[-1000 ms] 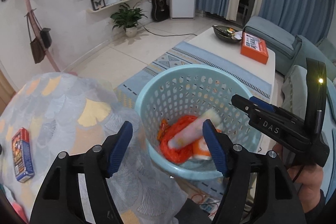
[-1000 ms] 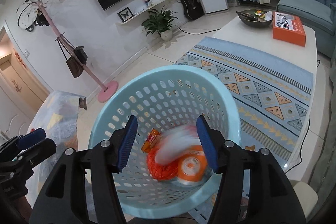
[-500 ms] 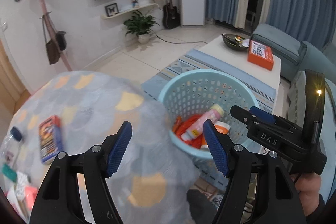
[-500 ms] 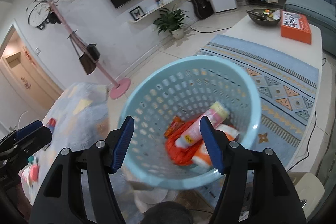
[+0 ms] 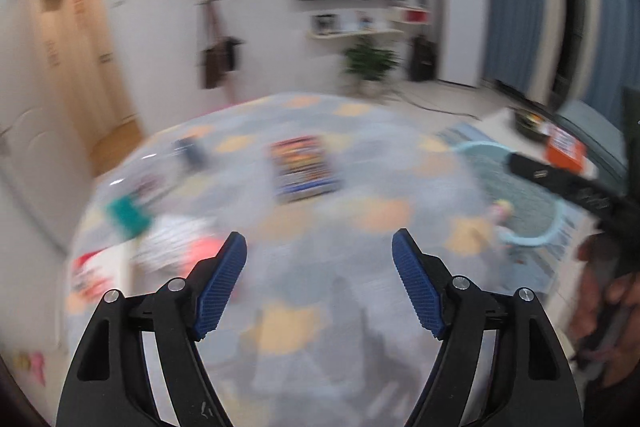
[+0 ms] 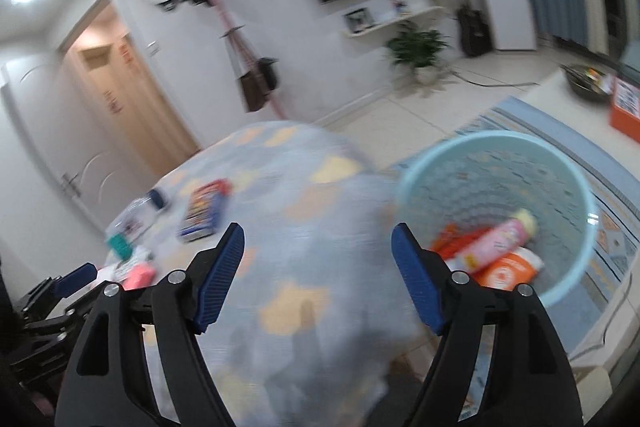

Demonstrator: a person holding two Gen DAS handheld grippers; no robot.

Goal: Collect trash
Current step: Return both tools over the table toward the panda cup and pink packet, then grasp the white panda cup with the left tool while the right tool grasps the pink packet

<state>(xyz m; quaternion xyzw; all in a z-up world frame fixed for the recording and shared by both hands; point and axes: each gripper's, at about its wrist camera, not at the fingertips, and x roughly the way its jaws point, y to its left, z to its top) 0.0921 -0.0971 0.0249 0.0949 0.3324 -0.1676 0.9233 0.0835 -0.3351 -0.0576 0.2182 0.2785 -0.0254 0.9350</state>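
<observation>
1. Left gripper (image 5: 319, 283): jaws spread wide, nothing between the pads. Right gripper (image 6: 318, 275): same, wide apart and empty. Both views are motion-blurred.

2. Trash locations. Basket (image 6: 576, 187) sits on the floor at 3 o'clock of the right wrist view, just beside the table edge; it holds a pink tube (image 6: 494, 241), an orange-white pack (image 6: 510, 269) and orange wrappers. Remaining items lie on the table (image 5: 320, 267): red-blue box (image 5: 303, 167) at 12 o'clock of the left gripper, teal item (image 5: 128, 213) and pink item (image 5: 204, 251) at 10 o'clock, and a dark-capped bottle (image 5: 188, 149) at 11 o'clock.

3. Risk: item outlines are smeared. Closing on the box now would likely miss its edges or pinch the tablecloth. Cause: grasp attempted before the view settles.

4. Risk: the cloth looks loose and draped. A snagged fold could drag neighbouring items toward the rim.

5. Risk: the teal and pink items lie close together at 10 o'clock; one grab may catch both or knock one away.

6. Risk: grippers colliding. The left gripper appears at 8 o'clock of the right wrist view, and the right one at 3 o'clock of the left view.

7. Room: the table centre between the grippers and the box looks open. The table rim falls away at 3 o'clock toward the basket, so a carry that way is short, though a drop at the rim would land on the rug (image 6: 532, 123).
</observation>
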